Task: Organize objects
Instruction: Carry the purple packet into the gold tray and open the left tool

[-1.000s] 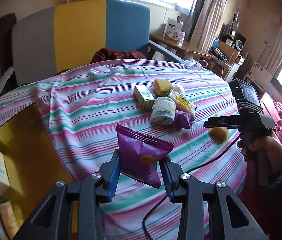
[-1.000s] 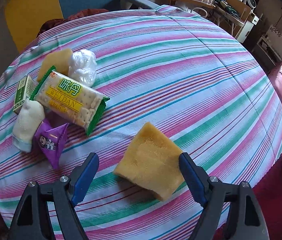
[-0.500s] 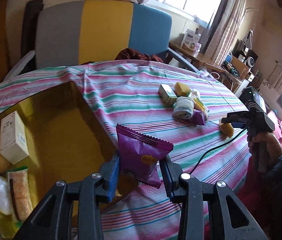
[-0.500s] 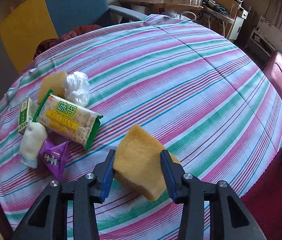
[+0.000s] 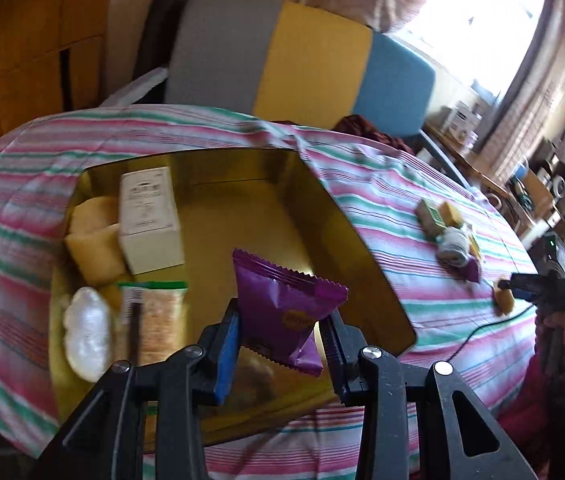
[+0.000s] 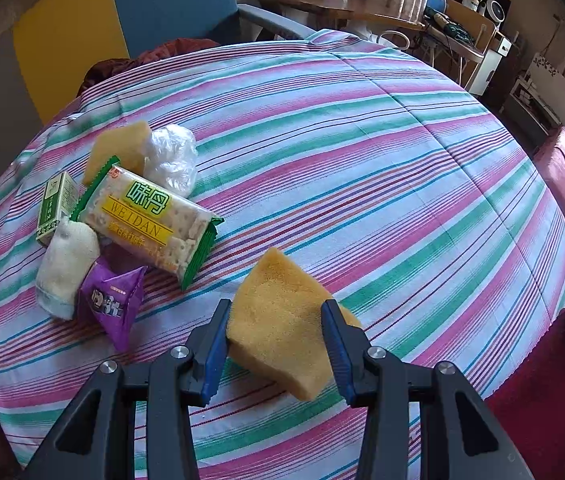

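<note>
Striped tablecloth (image 6: pixel 362 152), lived-in room; both tongs loaded, gold tray (image 5: pixel 362 248) not yet fed.

In the left wrist view the tray fills the centre-left of the frame and a purple snack packet (image 5: pixel 282 304) is clamped upright in the left gripper (image 5: pixel 278 344), held over the tray's near right part. A white box (image 5: pixel 150 220), sponges, a cracker pack and a white bundle are already stowed at the tray's left. In the right wrist view, lower centre, the right gripper (image 6: pixel 274 340) has just been closing and a yellow sponge (image 6: pixel 282 320) is now pinched between its pads, at or just above the cloth. The unsorted pile (image 6: pixel 122 220) sits at left.

Risks, as judged: the packet is gripped low on slick foil and may slip or tip before release; the compressed sponge may spring out; the cable (image 5: pixel 478 332) on the cloth could snag.
</note>
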`<state>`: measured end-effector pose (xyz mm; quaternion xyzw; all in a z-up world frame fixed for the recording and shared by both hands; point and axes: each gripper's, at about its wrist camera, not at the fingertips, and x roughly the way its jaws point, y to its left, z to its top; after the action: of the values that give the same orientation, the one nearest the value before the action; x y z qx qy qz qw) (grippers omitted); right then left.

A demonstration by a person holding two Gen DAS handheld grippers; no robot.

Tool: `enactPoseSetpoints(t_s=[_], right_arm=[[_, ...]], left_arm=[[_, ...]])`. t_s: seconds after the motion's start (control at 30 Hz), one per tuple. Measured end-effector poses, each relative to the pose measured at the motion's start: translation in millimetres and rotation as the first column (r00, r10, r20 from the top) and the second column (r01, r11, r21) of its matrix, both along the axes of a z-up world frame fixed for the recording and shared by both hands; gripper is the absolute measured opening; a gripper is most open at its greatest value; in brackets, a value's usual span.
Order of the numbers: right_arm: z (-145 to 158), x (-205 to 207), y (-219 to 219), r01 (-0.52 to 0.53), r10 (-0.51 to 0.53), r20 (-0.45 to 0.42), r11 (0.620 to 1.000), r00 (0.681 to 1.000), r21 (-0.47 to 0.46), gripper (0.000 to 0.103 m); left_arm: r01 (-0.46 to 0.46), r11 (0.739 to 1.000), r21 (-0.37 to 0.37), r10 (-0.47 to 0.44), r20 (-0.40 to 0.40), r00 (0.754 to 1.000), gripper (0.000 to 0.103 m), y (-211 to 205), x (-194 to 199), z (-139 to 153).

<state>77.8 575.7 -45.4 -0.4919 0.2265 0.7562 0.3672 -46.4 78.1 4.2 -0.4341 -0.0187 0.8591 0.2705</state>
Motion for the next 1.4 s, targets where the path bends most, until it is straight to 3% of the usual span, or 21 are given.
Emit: enactPoseSetpoints(t_s=[0.2,0.43,0.73,1.13,1.4], right_arm=[[-1,-4,-5,-0.02,0.02,0.025,1.0,0.999,0.021,0.045],[-1,-4,-5,-0.023,0.023,0.03,1.0,0.999,0.021,0.045],[0,-6,-4,-0.033,0.032,0.031,0.999,0.999,0.017,0.045],[0,-9,-6,-0.056,0.056,0.017,0.998,0.998,0.004,0.045],[-1,-9,-6,-0.059,0.059,0.023,0.998,0.998,0.004,0.045]], left_arm=[[-0.052,0.999,0.008,0.052,0.025,0.998,0.039,-14,-27,2],[-0.005,0.994,-0.106,0.001,-0.04,0.999,0.039,29,-78,6],[-0.028,0.969,-0.246,0.035,0.025,0.999,0.039,70,-156,-29],[-0.083,0.932,-0.352,0.109,0.054,0.993,0.039,84,-187,-58],[-0.109,0.932,-0.347,0.131,0.038,0.991,0.043,80,-190,-57]])
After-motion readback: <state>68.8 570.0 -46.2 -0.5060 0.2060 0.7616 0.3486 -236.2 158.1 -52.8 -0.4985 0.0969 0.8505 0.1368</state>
